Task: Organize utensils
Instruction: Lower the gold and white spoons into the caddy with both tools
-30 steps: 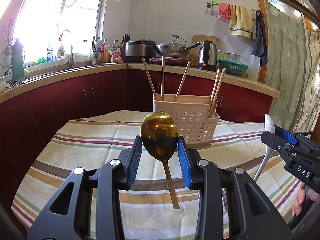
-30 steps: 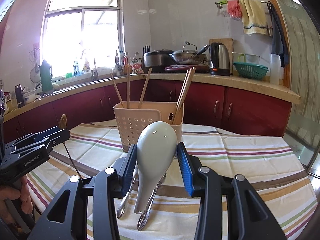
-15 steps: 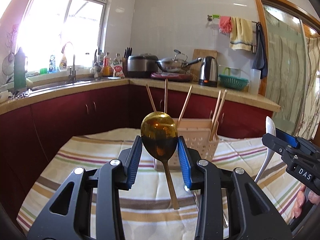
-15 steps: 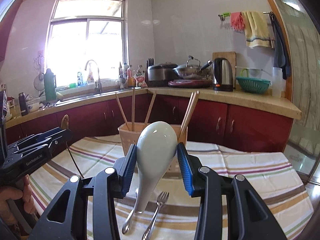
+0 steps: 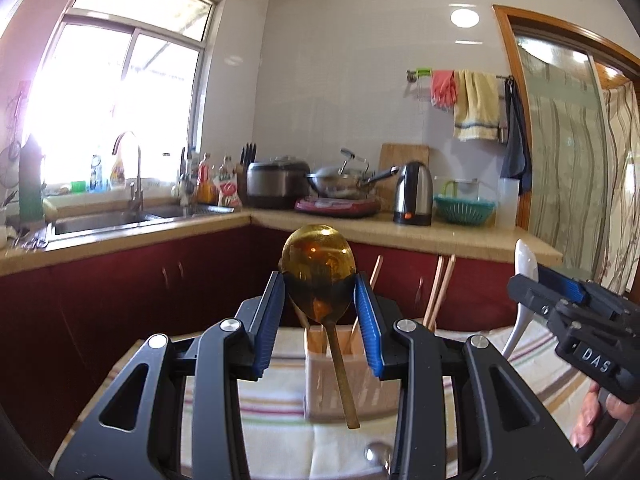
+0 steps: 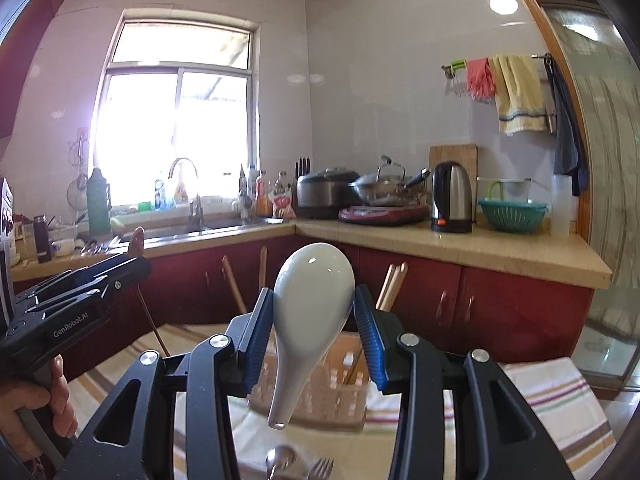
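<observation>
Left gripper [image 5: 320, 284]: blue pads clamped on the bowl of a gold spoon [image 5: 319, 270], bowl up between the fingertips, handle hanging down and slightly right below them. Right gripper [image 6: 313, 300]: pads clamped on a white ceramic spoon [image 6: 310, 312], bowl up, handle drooping below the fingers. Just under the right fingers, on the striped tablecloth [image 6: 552, 392]: a metal spoon [image 6: 280, 458] and fork [image 6: 322, 468]. Beyond both fingertips: beige utensil caddy [image 6: 340, 392] holding chopsticks [image 6: 390, 286].
</observation>
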Demonstrator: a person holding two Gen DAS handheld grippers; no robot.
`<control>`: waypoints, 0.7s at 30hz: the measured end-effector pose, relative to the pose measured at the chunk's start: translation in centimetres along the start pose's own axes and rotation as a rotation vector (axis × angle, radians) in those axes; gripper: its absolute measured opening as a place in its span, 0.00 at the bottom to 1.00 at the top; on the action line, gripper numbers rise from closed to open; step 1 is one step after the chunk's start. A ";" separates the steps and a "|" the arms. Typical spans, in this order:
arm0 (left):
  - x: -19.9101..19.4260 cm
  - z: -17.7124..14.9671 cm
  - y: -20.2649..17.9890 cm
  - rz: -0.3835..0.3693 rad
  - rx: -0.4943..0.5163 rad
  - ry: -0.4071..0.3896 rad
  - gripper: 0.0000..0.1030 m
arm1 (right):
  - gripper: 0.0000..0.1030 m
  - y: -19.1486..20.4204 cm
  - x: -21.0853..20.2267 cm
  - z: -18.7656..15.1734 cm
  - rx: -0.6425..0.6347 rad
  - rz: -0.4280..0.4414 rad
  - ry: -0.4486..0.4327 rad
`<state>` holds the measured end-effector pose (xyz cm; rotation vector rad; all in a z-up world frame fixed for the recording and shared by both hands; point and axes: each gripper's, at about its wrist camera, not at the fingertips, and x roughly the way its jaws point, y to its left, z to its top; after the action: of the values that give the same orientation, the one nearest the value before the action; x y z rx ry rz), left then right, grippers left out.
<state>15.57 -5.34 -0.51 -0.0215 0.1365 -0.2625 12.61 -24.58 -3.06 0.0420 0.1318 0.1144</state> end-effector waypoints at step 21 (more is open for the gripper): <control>11.2 -0.7 -1.2 0.020 0.042 -0.019 0.34 | 0.40 -2.9 9.8 -2.6 0.017 -0.017 0.049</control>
<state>25.84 -9.38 -2.67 0.0188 0.1120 -0.2453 22.24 -26.26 -7.02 0.0549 0.1819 0.0971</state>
